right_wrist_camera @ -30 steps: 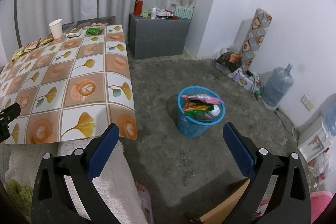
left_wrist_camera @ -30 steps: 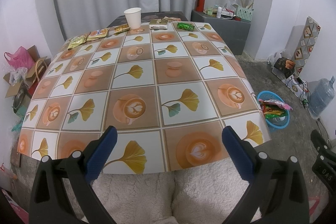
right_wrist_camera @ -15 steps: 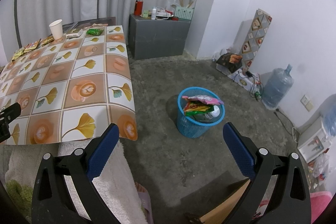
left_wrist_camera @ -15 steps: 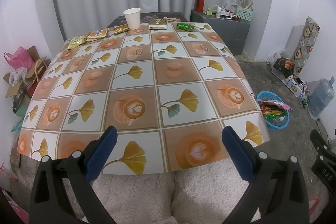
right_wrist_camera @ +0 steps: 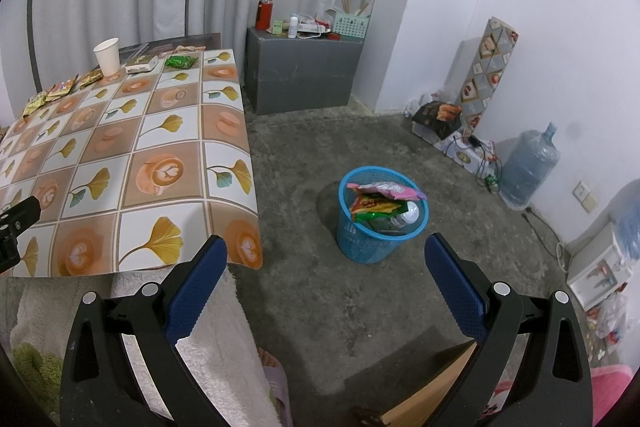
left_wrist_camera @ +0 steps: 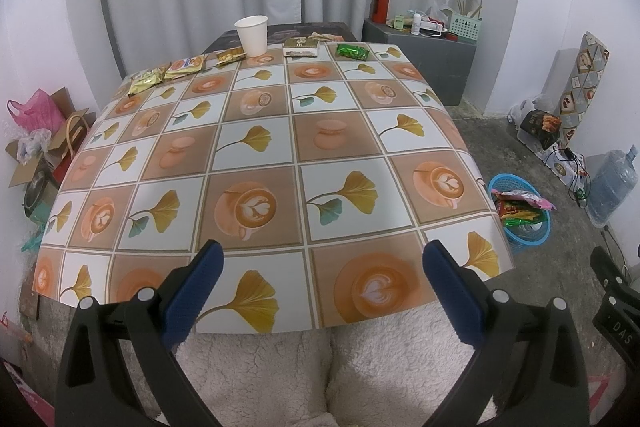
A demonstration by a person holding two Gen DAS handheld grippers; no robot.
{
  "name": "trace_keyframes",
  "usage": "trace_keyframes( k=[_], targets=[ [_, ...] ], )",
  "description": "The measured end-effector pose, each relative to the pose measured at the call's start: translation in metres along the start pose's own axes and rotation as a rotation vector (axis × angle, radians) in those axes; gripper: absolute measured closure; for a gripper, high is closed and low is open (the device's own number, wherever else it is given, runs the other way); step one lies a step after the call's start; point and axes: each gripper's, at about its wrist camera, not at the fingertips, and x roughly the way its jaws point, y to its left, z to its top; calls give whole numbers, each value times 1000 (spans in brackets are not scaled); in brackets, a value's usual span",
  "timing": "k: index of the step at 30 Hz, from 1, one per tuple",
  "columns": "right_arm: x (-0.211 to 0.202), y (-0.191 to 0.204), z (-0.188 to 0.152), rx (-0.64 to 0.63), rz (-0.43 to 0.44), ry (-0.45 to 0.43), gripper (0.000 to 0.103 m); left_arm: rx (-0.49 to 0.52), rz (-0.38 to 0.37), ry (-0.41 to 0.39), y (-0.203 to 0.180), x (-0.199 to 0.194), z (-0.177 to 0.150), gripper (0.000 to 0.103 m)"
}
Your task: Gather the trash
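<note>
blue basket ahead of spread right hand-held gripper; wrappers far from spread left hand-held gripper.

Table far edge: 1 white paper cup, 1 green wrapper near the far right corner, 1 flat packet between cup and green wrapper, 3 yellow-gold snack packets toward the far left corner. Floor right of the table: 1 blue mesh basket with several wrappers inside, count unclear. 1 water jug by the wall. 1 red flask on 1 grey cabinet.
</note>
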Motion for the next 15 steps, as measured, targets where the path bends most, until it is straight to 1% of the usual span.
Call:
trace_keyframes(
  k=[15],
  targets=[
    [0,1,-1,1,-2,-1,8,1,-3,2,0,0,0,5]
  ],
)
